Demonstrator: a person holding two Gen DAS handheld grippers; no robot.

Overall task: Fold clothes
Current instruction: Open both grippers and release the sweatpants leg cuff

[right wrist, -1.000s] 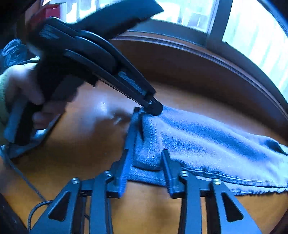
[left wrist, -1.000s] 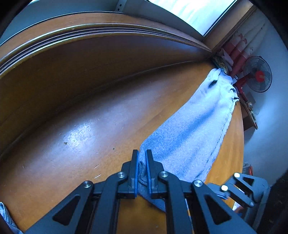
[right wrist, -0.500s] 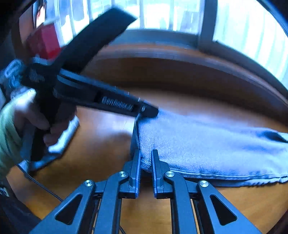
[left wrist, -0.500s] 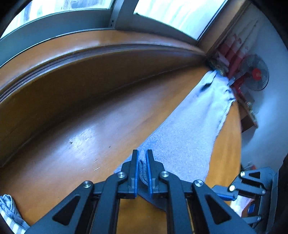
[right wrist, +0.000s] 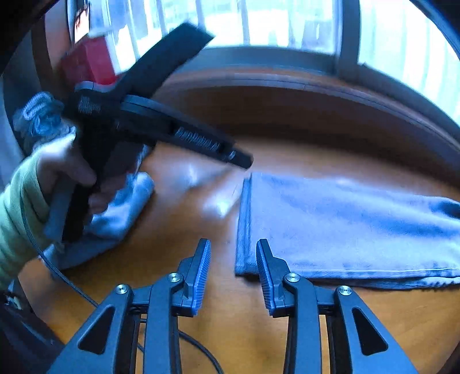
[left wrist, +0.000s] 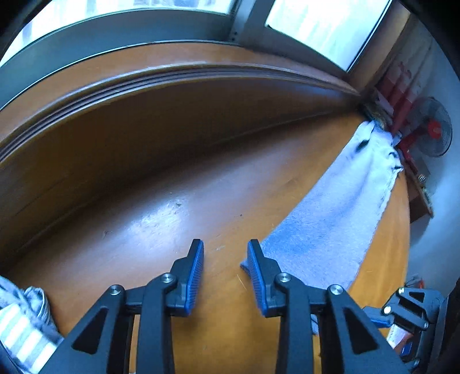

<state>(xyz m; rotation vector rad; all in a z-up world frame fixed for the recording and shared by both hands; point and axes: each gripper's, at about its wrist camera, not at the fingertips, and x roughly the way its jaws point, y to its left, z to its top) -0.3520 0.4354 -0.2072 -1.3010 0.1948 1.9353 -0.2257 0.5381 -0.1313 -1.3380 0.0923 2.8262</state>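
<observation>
Both my hand-held grippers, left [left wrist: 225, 269] and right [right wrist: 233, 270], opening, nothing between jaws | blue garment [right wrist: 345, 227] flat on worktop [right wrist: 258, 330] | risk: a jaw tip snagging its edge, undoing the fold

Polished orange-brown wooden bench [left wrist: 178, 218], glossy, with a pale glare patch near centre. Raised wooden sill [left wrist: 172, 77] with moulded grooves curving along the far edge, dark wooden panel beneath it. Grey-framed window [left wrist: 235, 26] above, from ten to one o'clock, glass washed out by bright daylight. Pale wall [left wrist: 442, 184] at three o'clock. Red standing fan [left wrist: 434, 129] at two o'clock against that wall, red-and-white items stacked in the corner beside it. In the right wrist view, same window [right wrist: 345, 37] across the top, red box [right wrist: 92, 60] at ten o'clock.
</observation>
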